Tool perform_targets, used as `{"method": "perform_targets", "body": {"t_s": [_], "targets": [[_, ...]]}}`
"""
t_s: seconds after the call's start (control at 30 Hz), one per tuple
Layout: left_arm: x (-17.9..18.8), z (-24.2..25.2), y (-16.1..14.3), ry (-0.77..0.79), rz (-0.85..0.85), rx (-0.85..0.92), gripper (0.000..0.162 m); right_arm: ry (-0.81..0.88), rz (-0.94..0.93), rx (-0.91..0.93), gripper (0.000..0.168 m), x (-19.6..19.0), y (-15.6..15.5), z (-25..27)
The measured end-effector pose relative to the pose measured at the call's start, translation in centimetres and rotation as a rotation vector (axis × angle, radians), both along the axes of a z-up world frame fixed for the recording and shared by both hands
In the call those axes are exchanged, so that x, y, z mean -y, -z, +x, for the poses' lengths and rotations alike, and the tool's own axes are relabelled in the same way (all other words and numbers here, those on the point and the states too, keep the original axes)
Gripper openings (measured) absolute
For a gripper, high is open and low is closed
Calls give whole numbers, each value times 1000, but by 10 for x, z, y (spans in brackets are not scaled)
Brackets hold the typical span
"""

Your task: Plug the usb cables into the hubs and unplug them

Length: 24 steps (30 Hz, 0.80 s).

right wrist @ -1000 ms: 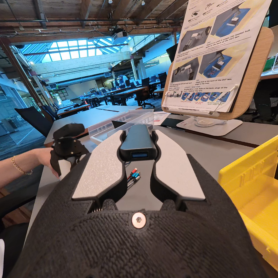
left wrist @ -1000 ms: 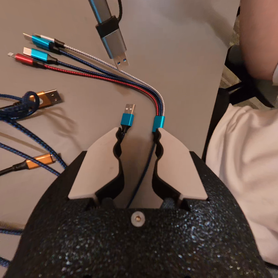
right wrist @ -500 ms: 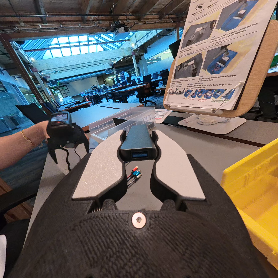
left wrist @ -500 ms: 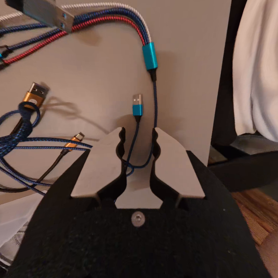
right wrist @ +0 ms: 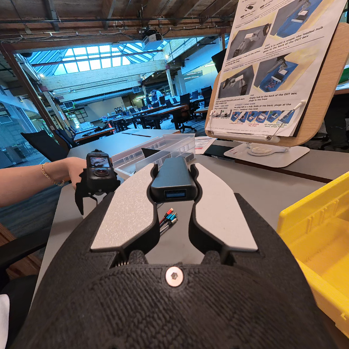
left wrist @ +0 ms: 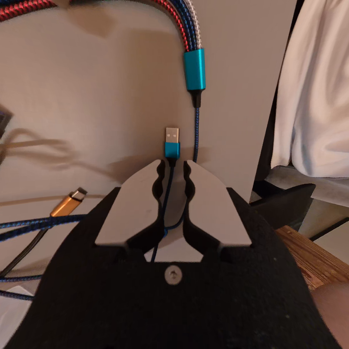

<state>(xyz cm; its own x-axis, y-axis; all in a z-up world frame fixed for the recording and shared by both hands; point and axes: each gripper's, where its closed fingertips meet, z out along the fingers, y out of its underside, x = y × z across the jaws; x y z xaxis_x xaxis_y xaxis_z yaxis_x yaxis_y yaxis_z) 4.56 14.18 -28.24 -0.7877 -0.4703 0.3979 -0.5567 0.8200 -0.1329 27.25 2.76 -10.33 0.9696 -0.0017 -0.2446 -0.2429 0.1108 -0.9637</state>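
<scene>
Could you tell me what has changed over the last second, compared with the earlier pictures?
The left gripper has narrowed its jaws and lined up behind the teal USB-A plug, the plug's cable running between its fingers; it is not yet clamped. The plug has not moved on the table. The right gripper stays shut on the grey hub.

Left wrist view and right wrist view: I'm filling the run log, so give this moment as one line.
left hand-held gripper: open, around blue USB-A plug cable | right hand-held gripper: shut on grey hub | unplugged
</scene>
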Motion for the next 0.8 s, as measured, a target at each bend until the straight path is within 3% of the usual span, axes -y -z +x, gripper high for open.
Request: {"method": "perform_targets", "body": {"t_s": [0.1, 0.27, 0.5, 0.7, 0.8], "targets": [[6, 1, 2, -28, -37, -15, 8, -3, -3, -2, 35, -1, 1, 0], [10, 3, 3, -89, -105, 16, 6, -3, -4, 2, 35, 0, 0, -1], [14, 20, 2, -112, -49, 401, 5, 13, 6, 14, 35, 0, -2, 0], [19, 56, -69, -309, 94, 725, 6, 108, 17, 82, 35, 1, -5, 5], [37, 72, -109, -466, 46, 781, 6, 149, 16, 130, 34, -3, -6, 4]]}}
